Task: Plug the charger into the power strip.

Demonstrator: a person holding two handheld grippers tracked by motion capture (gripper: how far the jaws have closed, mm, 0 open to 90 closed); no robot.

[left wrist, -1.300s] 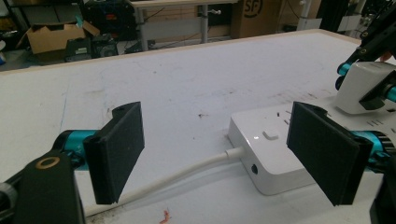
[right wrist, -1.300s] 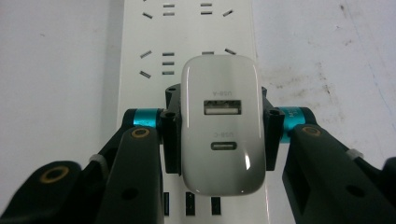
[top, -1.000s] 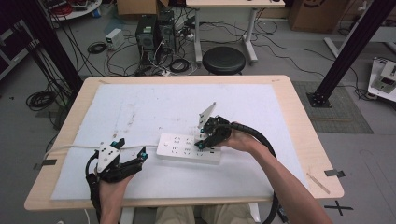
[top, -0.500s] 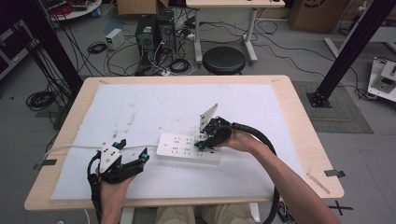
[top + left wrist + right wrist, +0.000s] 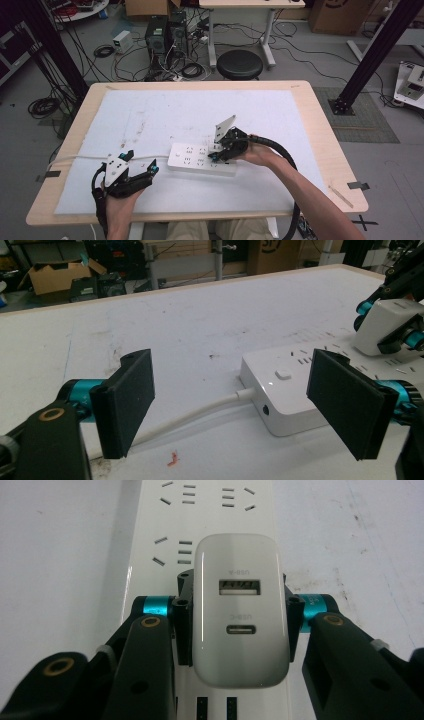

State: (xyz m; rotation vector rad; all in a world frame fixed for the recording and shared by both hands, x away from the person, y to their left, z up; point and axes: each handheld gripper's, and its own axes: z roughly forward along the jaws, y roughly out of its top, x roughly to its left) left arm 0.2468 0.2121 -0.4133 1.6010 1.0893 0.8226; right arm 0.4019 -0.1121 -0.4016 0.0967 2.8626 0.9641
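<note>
Two grippers are mine to mind here, and nearest me the left gripper (image 5: 145, 172) sits by the table's (image 5: 320, 150) near edge with its jaws spread wide and nothing between them, just off the cord end of the power strip (image 5: 200, 159). In the left gripper view the black pads (image 5: 127, 402) frame that end of the strip (image 5: 280, 395) without touching it, so the strip lies unbraced.

Farther in, the right gripper (image 5: 220, 152) is clamped on the white USB charger (image 5: 242, 615), pads pressing its two sides, the charger standing over the strip's top face near the sockets (image 5: 172, 550). I cannot tell whether its prongs are seated.

My worry: if I push or pull with the right hand while the left stays off, the light strip may slide or lift with the charger. A tilted charger could bind its prongs or skew in the pads. The cord (image 5: 200, 412) trailing toward the left could snag the open jaws if I close carelessly.

Room is generous: the white mat (image 5: 165, 115) beyond the strip is bare toward the far edge, and both side edges stand well apart from my hands.
</note>
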